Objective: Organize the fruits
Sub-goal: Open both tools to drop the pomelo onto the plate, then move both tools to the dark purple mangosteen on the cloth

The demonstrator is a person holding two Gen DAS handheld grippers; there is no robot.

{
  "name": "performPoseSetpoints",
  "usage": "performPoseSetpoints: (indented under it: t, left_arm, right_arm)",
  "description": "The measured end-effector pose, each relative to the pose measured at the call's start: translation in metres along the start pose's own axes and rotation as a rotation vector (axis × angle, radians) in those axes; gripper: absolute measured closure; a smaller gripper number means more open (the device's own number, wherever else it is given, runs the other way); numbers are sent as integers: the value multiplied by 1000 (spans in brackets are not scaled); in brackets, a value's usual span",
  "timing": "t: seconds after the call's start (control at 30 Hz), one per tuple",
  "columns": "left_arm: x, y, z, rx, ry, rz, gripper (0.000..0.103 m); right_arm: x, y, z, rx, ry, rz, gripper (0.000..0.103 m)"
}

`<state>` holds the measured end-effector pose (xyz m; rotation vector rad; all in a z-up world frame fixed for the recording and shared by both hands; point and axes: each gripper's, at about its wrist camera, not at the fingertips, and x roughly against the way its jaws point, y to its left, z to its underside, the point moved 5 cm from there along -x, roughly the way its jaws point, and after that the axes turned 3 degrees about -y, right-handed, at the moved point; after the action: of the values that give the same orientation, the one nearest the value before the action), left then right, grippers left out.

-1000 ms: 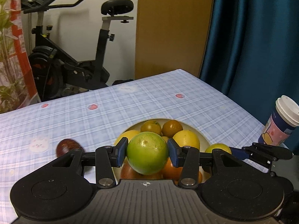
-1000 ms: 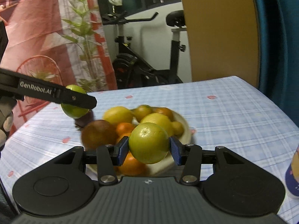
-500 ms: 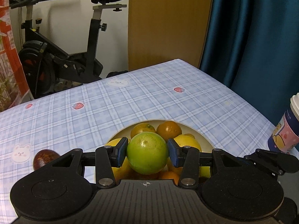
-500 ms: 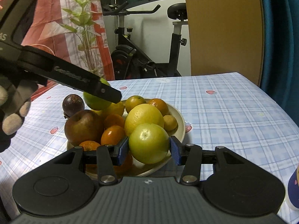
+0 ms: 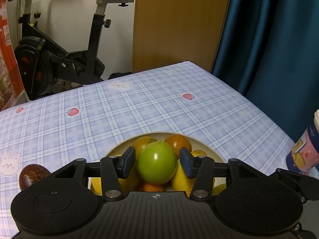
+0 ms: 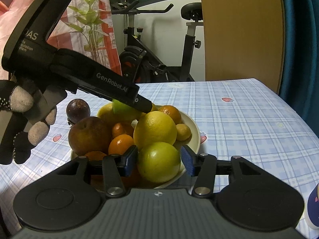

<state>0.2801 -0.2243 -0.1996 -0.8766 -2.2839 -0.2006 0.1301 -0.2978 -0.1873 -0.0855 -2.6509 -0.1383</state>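
A cream bowl on the checked tablecloth holds oranges, a big yellow citrus and a brown apple. My left gripper hovers over the pile, its jaws opening. A green fruit sits between its blue pads with a narrow gap on each side. My right gripper is at the bowl's near rim, jaws also opening around a yellow-green fruit that rests in the bowl. In the right wrist view the left gripper reaches in from the upper left.
A dark purple passion fruit lies on the cloth left of the bowl. A patterned paper cup stands at the right table edge. A gloved hand holds the left gripper. An exercise bike and a blue curtain stand beyond the table.
The left gripper moved in over the bowl and lower with the green fruit. Both grippers' pads, pressed on their fruits before, have spread apart from them.
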Motion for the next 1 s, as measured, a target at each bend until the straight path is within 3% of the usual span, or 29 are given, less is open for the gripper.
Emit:
performPoseSetpoints:
  t: [0.4, 0.73, 1.0]
  left_arm:
    - [47, 27, -7, 44, -54, -15, 48]
    - [108, 109, -1, 145, -79, -131, 46]
    - [135, 163, -18, 176, -100, -193, 46]
  right_arm:
    - [6, 13, -13, 10, -21, 1, 39]
    - [3, 29, -29, -5, -20, -49, 39]
    - [-16, 54, -47, -12, -14, -103, 39]
